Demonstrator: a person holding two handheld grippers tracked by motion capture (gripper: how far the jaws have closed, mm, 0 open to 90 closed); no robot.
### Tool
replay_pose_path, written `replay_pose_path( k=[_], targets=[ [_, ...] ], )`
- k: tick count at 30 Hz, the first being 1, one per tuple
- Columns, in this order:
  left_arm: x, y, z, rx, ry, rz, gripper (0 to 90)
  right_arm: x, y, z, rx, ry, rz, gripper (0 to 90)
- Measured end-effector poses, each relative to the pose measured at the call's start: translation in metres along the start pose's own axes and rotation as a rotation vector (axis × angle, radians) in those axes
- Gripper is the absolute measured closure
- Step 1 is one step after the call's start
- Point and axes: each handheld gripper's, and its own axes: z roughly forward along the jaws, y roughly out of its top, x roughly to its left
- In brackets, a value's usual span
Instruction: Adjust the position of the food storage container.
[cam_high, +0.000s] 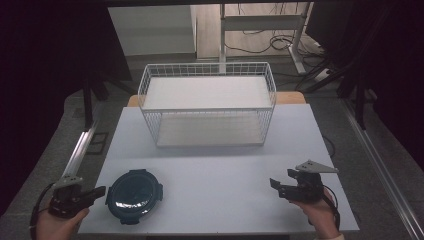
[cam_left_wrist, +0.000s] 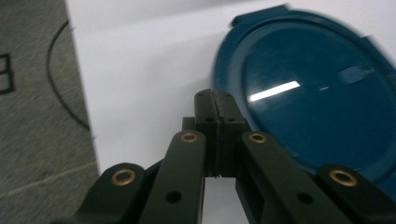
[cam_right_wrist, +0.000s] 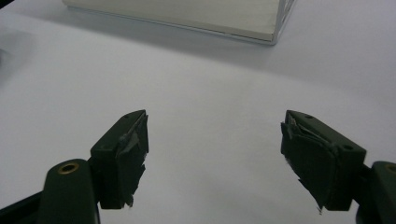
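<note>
No legible text, label, brand, number or sign on the lid (cam_high: 134, 195); none on the basket (cam_high: 207, 105); none on the table (cam_high: 220, 170).

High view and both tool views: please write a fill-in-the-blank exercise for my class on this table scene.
1. The left tool has its jaws ___.
2. The right tool has its jaws ___.
3. The round lid is dark ___ in colour.
4. The white wire basket stands at the table's ___ side from the person.

Missing words: shut; open; blue; far
</note>
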Motion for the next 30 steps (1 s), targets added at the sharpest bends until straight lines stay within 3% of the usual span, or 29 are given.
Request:
replay_pose_path(
  k=[7, 11, 16, 19, 30],
  targets=[
    [0.008, -0.009, 0.009, 0.060, 0.031, -0.029, 89.9, 0.000, -0.001, 0.002, 0.011, -0.004, -0.001, 22.8],
    [0.010, -0.016, 0.013, 0.099, 0.015, -0.042, 90.0, 0.000, -0.001, 0.003, 0.019, -0.005, 0.002, 22.8],
    [0.005, -0.023, 0.017, 0.135, -0.047, -0.050, 90.0, -0.001, -0.002, 0.004, 0.026, -0.006, -0.001, 22.8],
    [0.002, -0.023, 0.019, 0.169, -0.052, -0.048, 90.0, -0.001, -0.002, 0.004, 0.025, -0.007, 0.003, 22.8],
    [0.000, -0.023, 0.018, 0.173, -0.045, -0.067, 90.0, -0.001, -0.002, 0.007, 0.036, -0.007, 0.005, 22.8]
  ],
)
